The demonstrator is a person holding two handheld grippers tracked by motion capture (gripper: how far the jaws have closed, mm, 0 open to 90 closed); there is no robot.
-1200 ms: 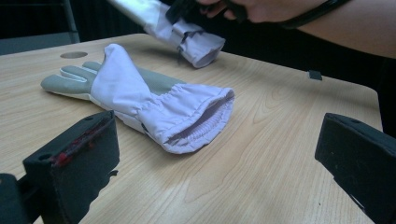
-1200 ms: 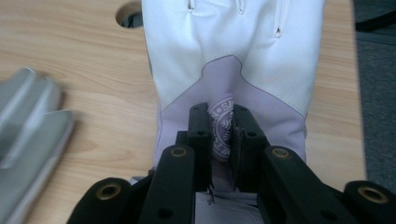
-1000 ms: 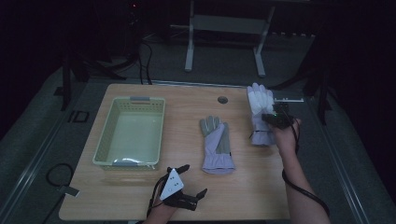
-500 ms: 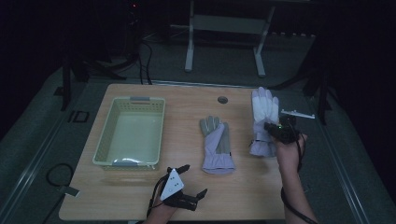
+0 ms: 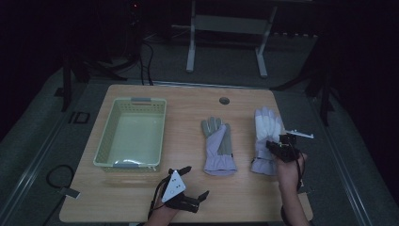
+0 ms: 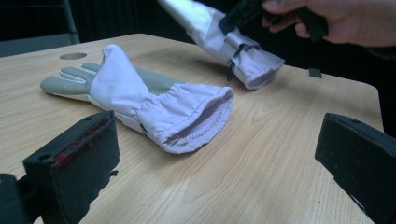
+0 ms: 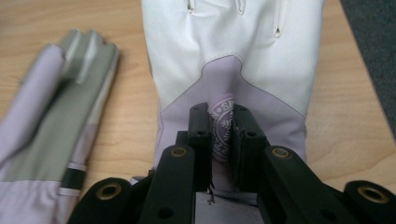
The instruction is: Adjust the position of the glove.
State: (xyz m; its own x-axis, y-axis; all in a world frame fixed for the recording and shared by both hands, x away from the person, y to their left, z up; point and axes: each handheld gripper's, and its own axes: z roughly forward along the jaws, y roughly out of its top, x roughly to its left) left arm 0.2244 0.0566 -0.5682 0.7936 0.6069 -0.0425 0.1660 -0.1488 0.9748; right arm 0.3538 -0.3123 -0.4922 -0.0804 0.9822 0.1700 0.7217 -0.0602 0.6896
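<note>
Right claw (image 7: 222, 135) is clamped on a pinch of cloth at the back of the white glove (image 7: 233, 60), its two black jaws nearly together with the round badge on the glove squeezed between them. Seen from above, that claw (image 5: 275, 148) sits over the cuff end of the white glove (image 5: 267, 127) at the right side of the table (image 5: 188, 94), with the glove's fingers pointing away from the person. In the left claw's view the cuff end of this glove (image 6: 243, 51) looks raised off the wood, so it seems to be lifted or dragged rather than lying flat.

Left claw (image 5: 188, 186) rests near the front edge of the table, its jaws spread wide and nothing between them. Just ahead of it lies the second glove (image 5: 218, 146), grey and lilac, flat on the wood with its cuff opening (image 6: 196, 121) towards that claw, untouched.

To the left stands a pale green basket (image 5: 106, 141), with no glove in it. Judging by this layout, the work looks like gathering the gloves, perhaps into the basket, and it is at an early stage: one glove is gripped but not yet carried anywhere, the other has yet to be picked up.
</note>
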